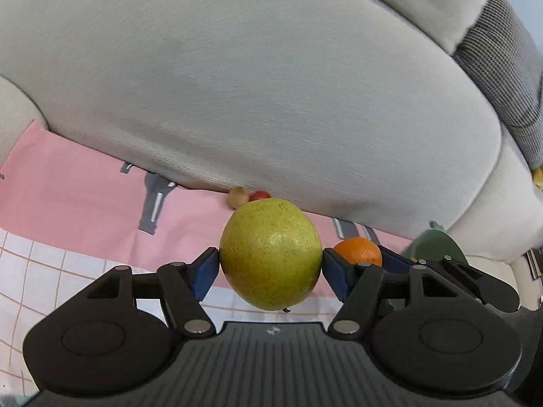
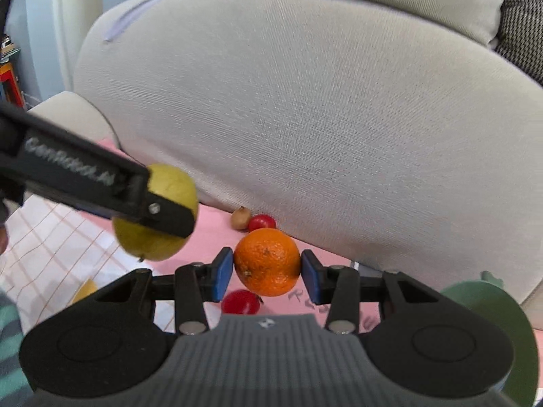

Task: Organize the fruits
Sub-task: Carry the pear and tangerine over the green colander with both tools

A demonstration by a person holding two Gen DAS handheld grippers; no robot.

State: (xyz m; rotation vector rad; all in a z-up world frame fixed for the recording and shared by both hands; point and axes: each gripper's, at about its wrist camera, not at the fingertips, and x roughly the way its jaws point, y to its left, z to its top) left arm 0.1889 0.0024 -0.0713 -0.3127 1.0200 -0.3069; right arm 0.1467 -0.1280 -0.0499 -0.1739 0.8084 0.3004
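Note:
My left gripper (image 1: 270, 264) is shut on a big yellow-green pear (image 1: 270, 254), its blue pads pressing both sides, and the fruit hangs clear of the cloth. From the right wrist view the same pear (image 2: 169, 183) shows at the left, half hidden by a black finger (image 2: 159, 208) of the left gripper. My right gripper (image 2: 267, 271) is shut on an orange (image 2: 267, 261), also lifted. That orange (image 1: 358, 252) peeks out just right of the pear in the left wrist view.
A pink and white checked cloth (image 2: 51, 251) covers the surface below a large beige cushion (image 2: 322, 118). A small brown fruit (image 2: 240, 217) and a red one (image 2: 262, 222) lie against the cushion. Another red fruit (image 2: 240, 302) sits under the orange. A green plate (image 2: 502, 322) stands at the right.

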